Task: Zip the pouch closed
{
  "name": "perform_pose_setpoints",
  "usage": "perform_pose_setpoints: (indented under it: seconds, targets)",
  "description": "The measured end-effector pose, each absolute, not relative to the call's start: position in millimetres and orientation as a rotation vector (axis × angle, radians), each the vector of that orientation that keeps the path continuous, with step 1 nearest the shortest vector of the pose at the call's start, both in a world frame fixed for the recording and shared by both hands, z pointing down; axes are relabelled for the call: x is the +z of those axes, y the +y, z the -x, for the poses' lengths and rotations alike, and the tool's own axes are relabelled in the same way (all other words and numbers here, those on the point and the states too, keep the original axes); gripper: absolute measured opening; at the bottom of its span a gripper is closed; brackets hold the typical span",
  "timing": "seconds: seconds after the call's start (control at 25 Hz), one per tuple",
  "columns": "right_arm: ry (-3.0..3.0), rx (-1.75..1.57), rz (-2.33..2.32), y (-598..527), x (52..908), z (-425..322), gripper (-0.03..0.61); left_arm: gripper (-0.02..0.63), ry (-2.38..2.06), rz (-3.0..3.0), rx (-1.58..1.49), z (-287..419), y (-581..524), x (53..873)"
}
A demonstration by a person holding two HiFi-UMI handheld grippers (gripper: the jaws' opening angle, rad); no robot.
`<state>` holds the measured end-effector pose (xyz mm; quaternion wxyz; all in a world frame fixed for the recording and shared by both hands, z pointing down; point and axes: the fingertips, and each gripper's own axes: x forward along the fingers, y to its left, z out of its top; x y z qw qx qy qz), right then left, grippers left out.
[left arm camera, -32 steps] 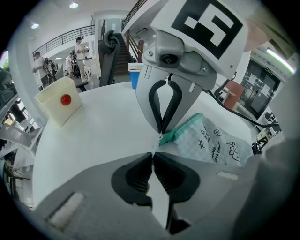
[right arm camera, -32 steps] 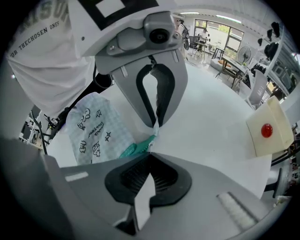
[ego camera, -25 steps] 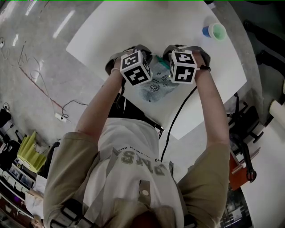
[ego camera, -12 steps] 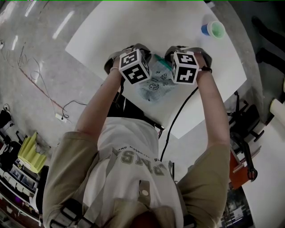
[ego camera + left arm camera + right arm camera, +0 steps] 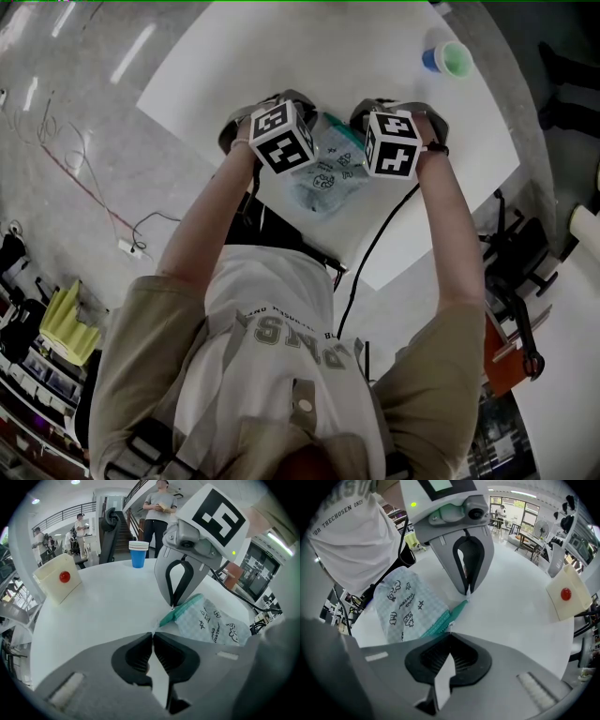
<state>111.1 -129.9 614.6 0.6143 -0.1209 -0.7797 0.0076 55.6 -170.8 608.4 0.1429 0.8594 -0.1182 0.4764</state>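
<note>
A pale checked pouch with a teal zipper band lies on the white table. My left gripper is shut on the small tab at the end of the zipper band; it also shows across in the right gripper view, my left gripper pinching that end. My right gripper is shut on the zipper pull, a little way along the band. Seen from the left gripper view, my right gripper stands steeply over the teal band. In the head view the marker cubes hide both sets of fingertips.
A stack of blue paper cups stands at the table's far side, beside a green cup. A cream box with a red button sits further left. A black cable runs off the table's near edge. People stand in the background.
My right gripper has edged slightly to the right, away from the left one, showing a bit more teal band between them. The left gripper has stayed put.
</note>
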Motion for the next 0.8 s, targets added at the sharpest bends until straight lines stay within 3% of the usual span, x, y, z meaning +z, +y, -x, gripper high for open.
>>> perform_pose_setpoints:
  seconds: [0.8]
  targets:
    - [-1.771, 0.045, 0.273, -110.1, 612.3, -135.3, 0.000, 0.028, -0.306, -2.465, 1.408, -54.1, -168.8, 607.7]
